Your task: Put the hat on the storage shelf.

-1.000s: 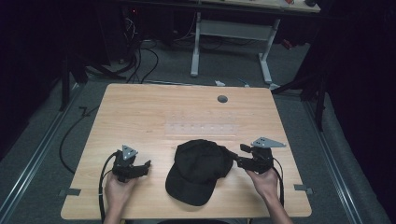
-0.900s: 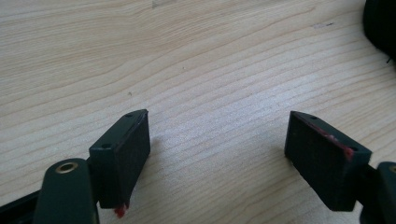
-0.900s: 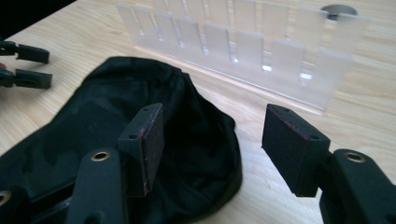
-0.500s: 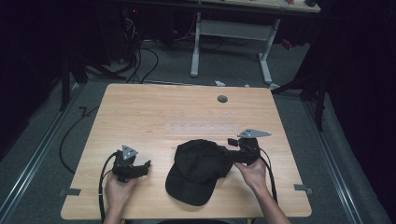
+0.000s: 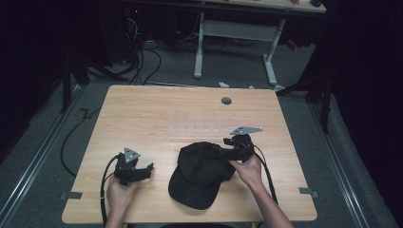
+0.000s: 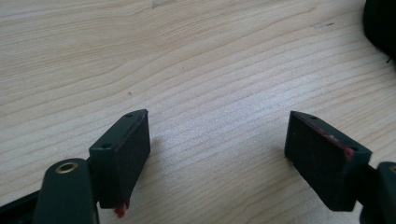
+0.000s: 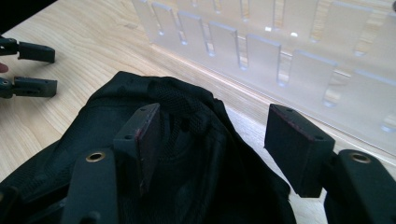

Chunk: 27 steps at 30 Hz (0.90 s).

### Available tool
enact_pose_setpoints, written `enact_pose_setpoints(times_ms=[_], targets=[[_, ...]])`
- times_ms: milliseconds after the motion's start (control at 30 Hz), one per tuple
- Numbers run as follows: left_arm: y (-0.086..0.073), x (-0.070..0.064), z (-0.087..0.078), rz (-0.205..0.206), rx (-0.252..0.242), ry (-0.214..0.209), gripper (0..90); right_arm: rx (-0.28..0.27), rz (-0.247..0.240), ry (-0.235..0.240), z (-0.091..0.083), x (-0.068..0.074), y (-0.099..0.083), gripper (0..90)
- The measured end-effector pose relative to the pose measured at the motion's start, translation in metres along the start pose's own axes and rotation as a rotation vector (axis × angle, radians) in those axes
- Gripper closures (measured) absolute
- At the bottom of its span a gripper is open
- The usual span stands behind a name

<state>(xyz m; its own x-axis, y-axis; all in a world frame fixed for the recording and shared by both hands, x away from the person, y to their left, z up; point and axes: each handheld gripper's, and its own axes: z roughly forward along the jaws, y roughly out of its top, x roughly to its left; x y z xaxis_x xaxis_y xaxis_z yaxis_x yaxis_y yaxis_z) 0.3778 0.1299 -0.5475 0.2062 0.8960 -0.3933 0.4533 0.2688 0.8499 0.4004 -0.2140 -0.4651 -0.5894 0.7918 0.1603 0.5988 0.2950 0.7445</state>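
Observation:
A black cap (image 5: 202, 171) lies on the near middle of the wooden table (image 5: 142, 109), its brim toward the front edge. My right gripper (image 5: 227, 148) is open at the cap's far right edge. In the right gripper view, the cap's mesh back (image 7: 187, 154) bulges up between the spread jaws of the right gripper (image 7: 217, 140), with one jaw over the fabric and the other over bare wood. My left gripper (image 5: 148, 170) rests on the table left of the cap. It is open (image 6: 217, 154) over bare wood, and the cap's edge (image 6: 380, 23) shows at the far right.
A clear plastic slotted rack (image 5: 204, 129) lies flat just beyond the cap, close ahead of the right jaws (image 7: 280, 56). A round cable hole (image 5: 226, 100) sits near the far edge. Cables trail from both grippers off the front of the table.
My right gripper has moved left and slightly away from me, from beside the cap onto its far right edge. The left gripper has stayed put.

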Motion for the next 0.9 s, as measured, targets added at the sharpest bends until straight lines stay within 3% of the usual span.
enact_pose_setpoints(times_ms=[300,900], targets=[[0.0,0.0,0.0,0.0,0.0,0.0,22.6,0.057,0.019,0.015,0.019,-0.004,-0.001,36.0],[0.0,0.0,0.0,-0.002,-0.003,0.0,22.6,0.073,0.051,0.075,0.026,-0.005,0.001,34.9]])
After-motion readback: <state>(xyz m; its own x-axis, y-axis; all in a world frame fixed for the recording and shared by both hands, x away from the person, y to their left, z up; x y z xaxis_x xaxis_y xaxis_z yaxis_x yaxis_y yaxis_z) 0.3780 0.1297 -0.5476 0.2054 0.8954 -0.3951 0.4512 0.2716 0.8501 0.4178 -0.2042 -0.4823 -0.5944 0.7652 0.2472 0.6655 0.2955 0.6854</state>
